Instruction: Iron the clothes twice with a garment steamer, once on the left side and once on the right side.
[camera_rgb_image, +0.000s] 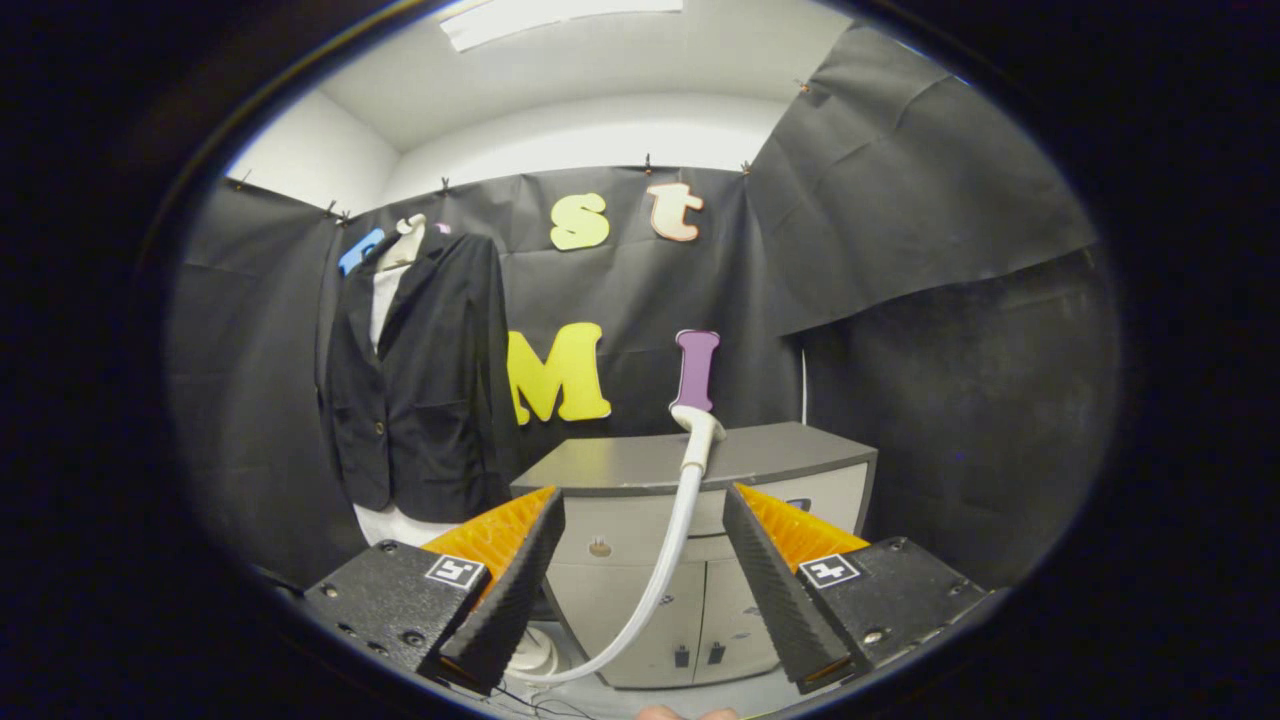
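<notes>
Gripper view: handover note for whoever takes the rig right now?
Gripper: open, holding nothing, fingers wide apart, aimed at the grey cabinet.
Steamer head: resting on the cabinet's top, beyond the fingers; its white hose drops down between them toward the floor.
Black blazer: hangs on a mannequin, left of the cabinet.
Done: apparently nothing; steamer not picked up.
Left: grasp steamer, pass over the blazer's left side, then right.

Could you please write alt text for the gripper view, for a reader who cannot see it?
The open gripper faces a grey cabinet, where a white steamer head sits at the top edge with its white hose curving down between the fingers. Beyond the left finger, a black blazer hangs on a mannequin.
</notes>
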